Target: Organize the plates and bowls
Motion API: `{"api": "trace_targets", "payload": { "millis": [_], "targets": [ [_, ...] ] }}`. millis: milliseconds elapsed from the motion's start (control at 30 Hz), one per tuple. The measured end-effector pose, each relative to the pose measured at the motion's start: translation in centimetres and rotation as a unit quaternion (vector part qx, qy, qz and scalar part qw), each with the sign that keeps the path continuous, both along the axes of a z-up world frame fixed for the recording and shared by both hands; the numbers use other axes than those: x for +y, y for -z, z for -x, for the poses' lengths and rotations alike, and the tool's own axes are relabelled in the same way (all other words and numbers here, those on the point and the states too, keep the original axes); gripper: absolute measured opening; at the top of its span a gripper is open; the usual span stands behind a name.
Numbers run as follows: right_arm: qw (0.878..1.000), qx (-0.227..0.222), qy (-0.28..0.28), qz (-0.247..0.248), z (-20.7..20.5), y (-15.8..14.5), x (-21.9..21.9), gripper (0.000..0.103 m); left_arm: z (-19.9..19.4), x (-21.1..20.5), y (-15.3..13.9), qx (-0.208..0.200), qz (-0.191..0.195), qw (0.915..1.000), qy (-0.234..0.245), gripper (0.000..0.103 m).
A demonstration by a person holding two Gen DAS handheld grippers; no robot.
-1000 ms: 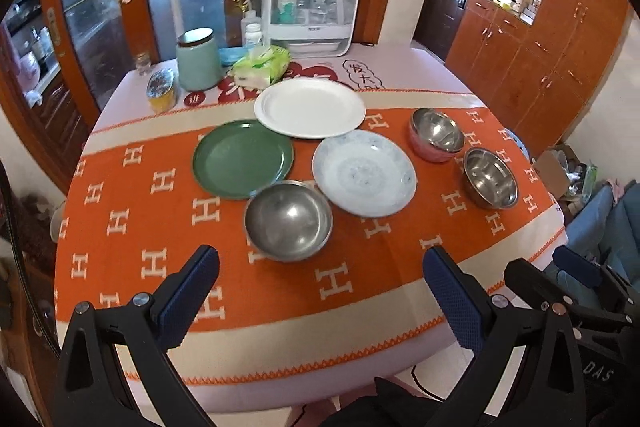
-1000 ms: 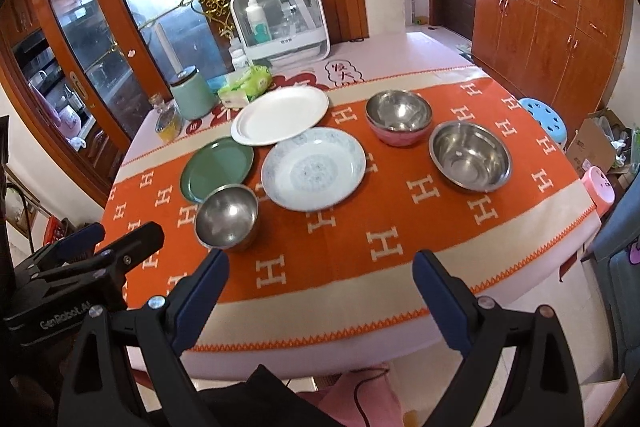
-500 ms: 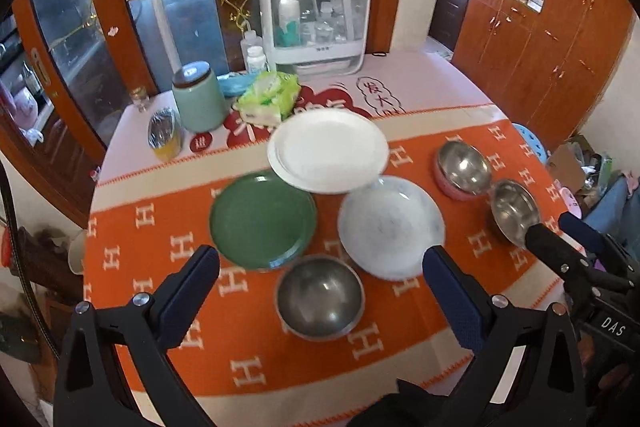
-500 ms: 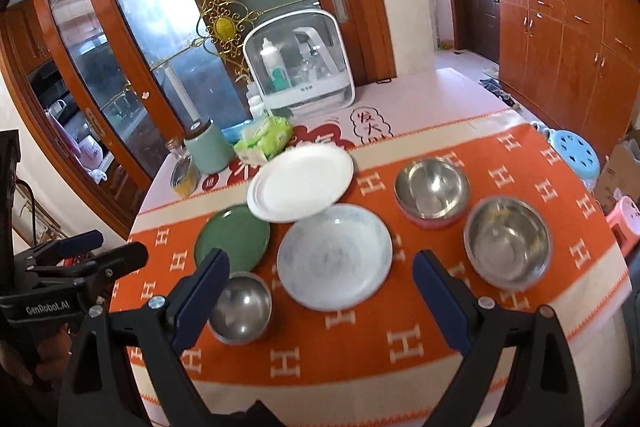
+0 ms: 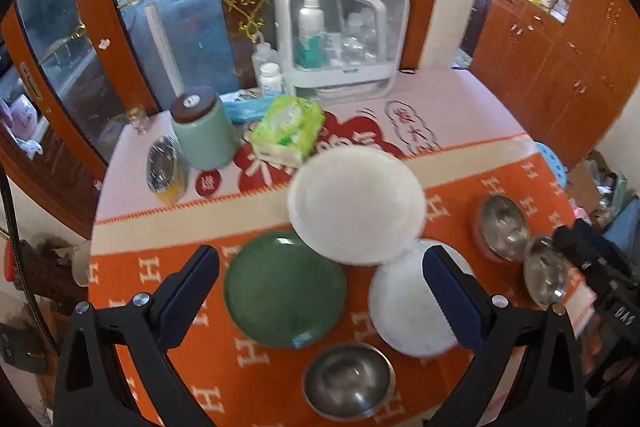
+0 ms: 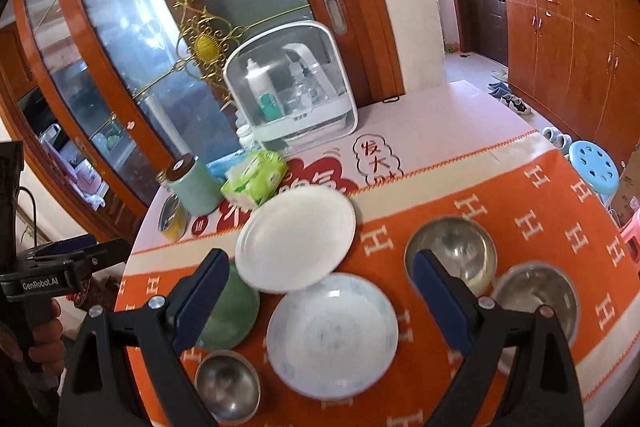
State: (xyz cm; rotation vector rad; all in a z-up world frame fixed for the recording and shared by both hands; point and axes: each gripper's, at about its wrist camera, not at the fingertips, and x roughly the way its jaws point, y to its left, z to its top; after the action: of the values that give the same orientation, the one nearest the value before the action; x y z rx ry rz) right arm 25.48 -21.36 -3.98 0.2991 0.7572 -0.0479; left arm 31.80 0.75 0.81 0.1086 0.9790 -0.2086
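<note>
Three plates [image 5: 356, 205] cluster mid-table; bowls [image 6: 452, 253] right (one front-left).

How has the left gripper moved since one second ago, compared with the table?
Yes. The left gripper has gone forward over the table: the green plate, earlier well ahead of it, now lies between its open fingers, and the steel bowl sits nearer the camera.

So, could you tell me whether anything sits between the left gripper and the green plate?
Nothing visible does. The left gripper is open and empty above the green plate, which lies bare on the orange cloth. The white plate just overlaps its far edge.
</note>
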Motion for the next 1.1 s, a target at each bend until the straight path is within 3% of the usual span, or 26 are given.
{"api": "trace_targets", "payload": {
  "millis": [267, 633, 1100],
  "targets": [
    [0.999, 0.004, 0.019, -0.026, -5.4, 2.5, -1.9, 0.094, -6.2, 0.7, 2.5, 0.012, -0.028, 0.9993, -0.022, 0.101],
    [0.994, 0.073, 0.035, -0.073, -10.5, 7.8, -2.4, 0.094, -11.8, 1.5, 7.5, 0.071, 0.001, 0.9973, -0.021, 0.101],
    [0.978, 0.155, 0.034, -0.139, -13.8, 15.3, -1.8, 0.094, -17.5, 1.3, 18.1, 0.176, 0.052, 0.9830, -0.014, 0.098]
  ]
}}
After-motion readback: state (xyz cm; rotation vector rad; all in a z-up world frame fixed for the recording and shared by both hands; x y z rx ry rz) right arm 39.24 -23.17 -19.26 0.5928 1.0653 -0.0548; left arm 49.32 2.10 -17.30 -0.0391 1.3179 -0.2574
